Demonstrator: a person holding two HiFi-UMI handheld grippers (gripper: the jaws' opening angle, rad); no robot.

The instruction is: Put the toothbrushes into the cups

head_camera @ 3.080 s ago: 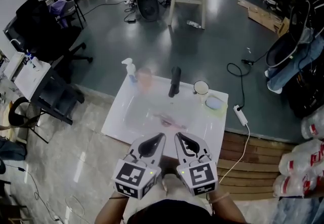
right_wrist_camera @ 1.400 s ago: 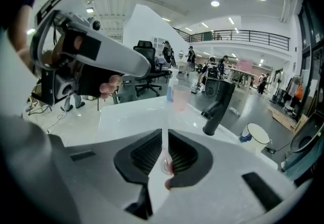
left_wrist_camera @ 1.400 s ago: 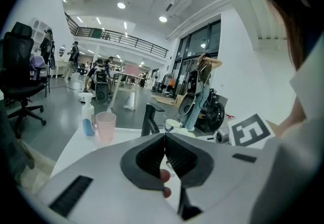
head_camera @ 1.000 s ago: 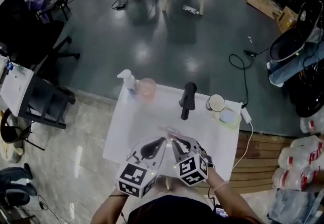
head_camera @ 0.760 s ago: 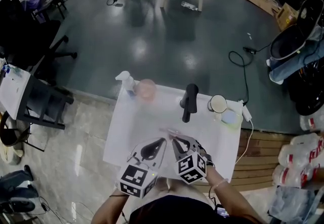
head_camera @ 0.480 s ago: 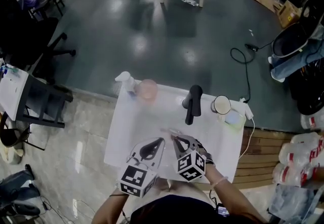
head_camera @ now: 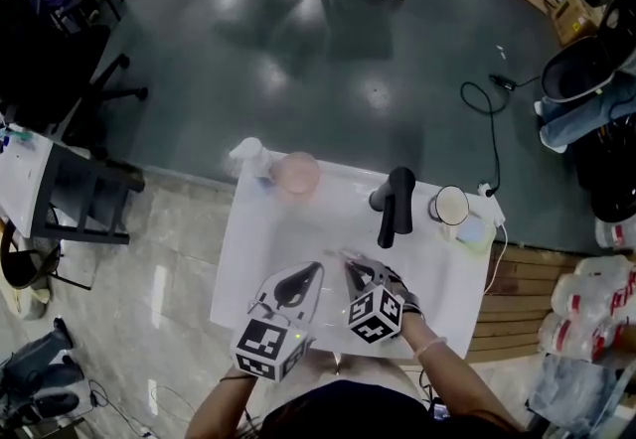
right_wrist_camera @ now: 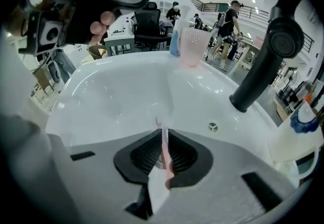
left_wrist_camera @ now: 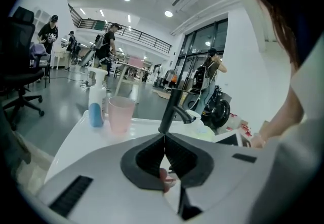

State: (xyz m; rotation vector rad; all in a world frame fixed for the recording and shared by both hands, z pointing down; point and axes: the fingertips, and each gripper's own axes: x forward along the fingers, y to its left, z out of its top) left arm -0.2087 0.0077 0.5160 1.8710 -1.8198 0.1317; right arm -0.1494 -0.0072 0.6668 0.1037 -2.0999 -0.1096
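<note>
Right gripper view — right tongs (right_wrist_camera: 163, 131) pinch a mostly hidden toothbrush (right_wrist_camera: 164, 153); left tongs (left_wrist_camera: 164, 137) pressed together.

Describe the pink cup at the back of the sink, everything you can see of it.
The pink cup looks like thin, see-through plastic, slightly narrower at the base than at its open mouth. It stands upright on the back left rim of the white sink, just right of a pump bottle; whether the two touch is unclear. Nothing seems to be inside it.
</note>
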